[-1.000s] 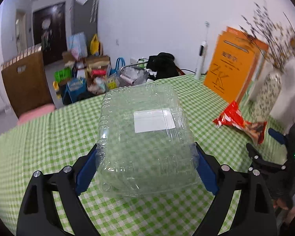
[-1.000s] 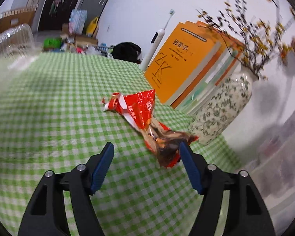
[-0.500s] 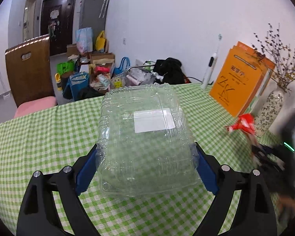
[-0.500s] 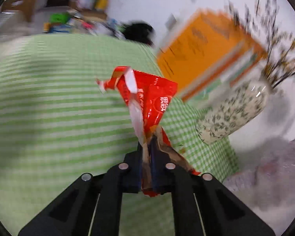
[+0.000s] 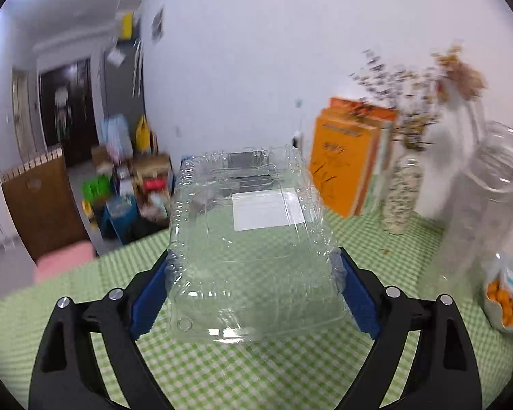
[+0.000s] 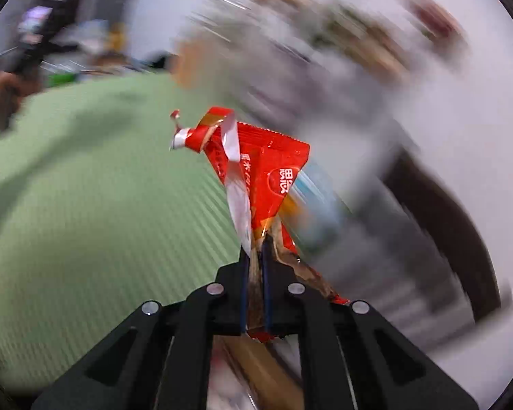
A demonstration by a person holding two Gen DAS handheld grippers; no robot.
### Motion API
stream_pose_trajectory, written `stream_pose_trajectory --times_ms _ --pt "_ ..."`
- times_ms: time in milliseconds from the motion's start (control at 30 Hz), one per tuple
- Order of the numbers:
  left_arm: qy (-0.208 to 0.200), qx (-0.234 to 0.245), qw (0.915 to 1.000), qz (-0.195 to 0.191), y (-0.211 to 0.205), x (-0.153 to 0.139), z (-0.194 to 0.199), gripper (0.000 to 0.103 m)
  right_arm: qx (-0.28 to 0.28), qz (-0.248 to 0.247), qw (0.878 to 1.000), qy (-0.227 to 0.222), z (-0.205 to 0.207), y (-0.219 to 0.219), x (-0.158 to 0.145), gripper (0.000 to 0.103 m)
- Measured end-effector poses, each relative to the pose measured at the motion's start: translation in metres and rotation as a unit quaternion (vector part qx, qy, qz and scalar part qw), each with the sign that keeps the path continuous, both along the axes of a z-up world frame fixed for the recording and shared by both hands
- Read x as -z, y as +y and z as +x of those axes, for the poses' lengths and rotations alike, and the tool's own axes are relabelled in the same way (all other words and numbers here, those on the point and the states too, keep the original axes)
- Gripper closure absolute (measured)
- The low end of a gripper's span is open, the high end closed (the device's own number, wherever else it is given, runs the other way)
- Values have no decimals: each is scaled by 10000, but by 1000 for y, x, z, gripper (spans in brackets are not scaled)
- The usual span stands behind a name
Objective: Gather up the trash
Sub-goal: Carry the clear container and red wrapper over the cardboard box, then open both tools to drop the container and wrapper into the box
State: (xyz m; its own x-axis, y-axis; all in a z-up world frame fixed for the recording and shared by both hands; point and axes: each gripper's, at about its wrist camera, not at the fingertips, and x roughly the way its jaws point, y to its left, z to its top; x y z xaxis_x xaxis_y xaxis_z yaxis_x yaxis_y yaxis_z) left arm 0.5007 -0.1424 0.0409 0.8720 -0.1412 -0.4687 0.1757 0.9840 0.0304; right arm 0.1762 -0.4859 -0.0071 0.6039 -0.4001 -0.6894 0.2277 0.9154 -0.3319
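holding two pieces of trash at once leaves little margin. the left gripper (image 5: 253, 294) has its blue pads pressed on both sides of the clear ribbed plastic clamshell box (image 5: 249, 246), which fills the middle of the left wrist view, raised above the green checked tablecloth (image 5: 256, 369). thin plastic like that could buckle or pop out if the squeeze changes. the right gripper (image 6: 254, 263) is pinched nearly closed on the tail of the crumpled red foil snack wrapper (image 6: 256, 171), at the centre of the right wrist view; a slick, light wrapper could slide free, and the heavy blur suggests a fast swing.

other things crowd the right of the left wrist view: a tall clear plastic jar (image 5: 489, 212), a small bag of orange balls (image 5: 506, 297) at lower right, a patterned vase of dried flowers (image 5: 402, 198), and orange books (image 5: 349, 164) leaning on the wall. the jar and vase look easiest to knock. no bin shows in either view.
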Motion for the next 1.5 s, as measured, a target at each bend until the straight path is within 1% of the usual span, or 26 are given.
stream_pose_trajectory --times_ms 33,100,133,200,267,333,400,500,600,667,700,767,800,833,900,1000,1033,1067,1133,1167,1233,1267,1300,1367,1433,1500 --pt "11 174 9998 -13 -6 -6 -11 16 287 89 9994 149 -32 -20 11 99" --pt "122 535 9983 -191 -18 -15 -37 16 583 251 9969 471 -75 -47 37 99" --pt "212 751 9965 -288 -25 -19 -53 16 768 286 9940 720 -98 -63 59 99" --pt "360 1178 9915 -424 -40 -21 -86 16 916 474 9901 948 -118 -76 84 99" --pt "480 1662 9842 -379 -65 -17 -126 16 788 771 9879 1089 -130 -84 110 99" --pt "675 2095 9750 -303 -91 -9 -161 16 520 934 9866 1232 -133 -81 131 99" --pt "844 2425 9659 -334 -111 1 -190 16 336 986 9852 1364 -128 -78 146 99" --pt "1046 2959 9492 -232 -146 18 -235 16 13 1161 9815 1523 -118 -70 169 98" --pt "1124 3152 9423 14 -171 32 -262 16 -288 1280 9758 1749 -107 -63 193 98" --pt "1304 3289 9353 59 -184 40 -274 16 -411 1260 9715 1966 -99 -63 211 98" --pt "1407 3395 9300 38 -192 46 -281 16 -476 1297 9690 2048 -95 -62 218 96" --pt "1531 3585 9209 19 -202 53 -292 16 -574 1358 9665 2101 -89 -62 228 80" --pt "1596 3675 9162 22 -208 59 -299 16 -609 1411 9656 2097 -88 -62 231 62" --pt "1665 3738 9125 27 -215 64 -305 16 -650 1423 9655 2080 -89 -61 230 51" --pt "1919 3937 8990 59 -227 79 -318 16 -678 1398 9683 1956 -96 -62 222 47" --pt "2346 4109 8810 12 -240 103 -335 16 -509 1422 9761 1563 -119 -75 193 38" --pt "2497 4158 8745 28 -246 113 -341 16 -412 1454 9781 1434 -128 -82 182 37" --pt "2612 4266 8658 98 -253 123 -349 15 -318 1510 9794 1305 -137 -88 173 36" --pt "2728 4355 8576 225 -265 136 -361 15 -32 1551 9828 999 -157 -103 155 36" --pt "2858 4421 8497 298 -272 144 -368 15 108 1554 9839 877 -165 -110 148 36" --pt "3025 4531 8377 372 -281 153 -376 14 293 1586 9850 616 -177 -120 137 36" --pt "3090 4553 8338 442 -287 158 -381 14 338 1683 9840 466 -182 -124 131 36" --pt "3116 4539 8333 505 -291 161 -385 14 345 1759 9830 396 -183 -127 130 36" --pt "3105 4461 8372 611 -300 165 -391 14 293 1962 9798 233 -185 -126 126 36" --pt "3088 4454 8374 709 -307 171 -399 12 190 2110 9771 185 -181 -123 128 36" --pt "3186 4302 8407 814 -313 179 -402 11 115 2173 9759 159 -176 -120 132 36"
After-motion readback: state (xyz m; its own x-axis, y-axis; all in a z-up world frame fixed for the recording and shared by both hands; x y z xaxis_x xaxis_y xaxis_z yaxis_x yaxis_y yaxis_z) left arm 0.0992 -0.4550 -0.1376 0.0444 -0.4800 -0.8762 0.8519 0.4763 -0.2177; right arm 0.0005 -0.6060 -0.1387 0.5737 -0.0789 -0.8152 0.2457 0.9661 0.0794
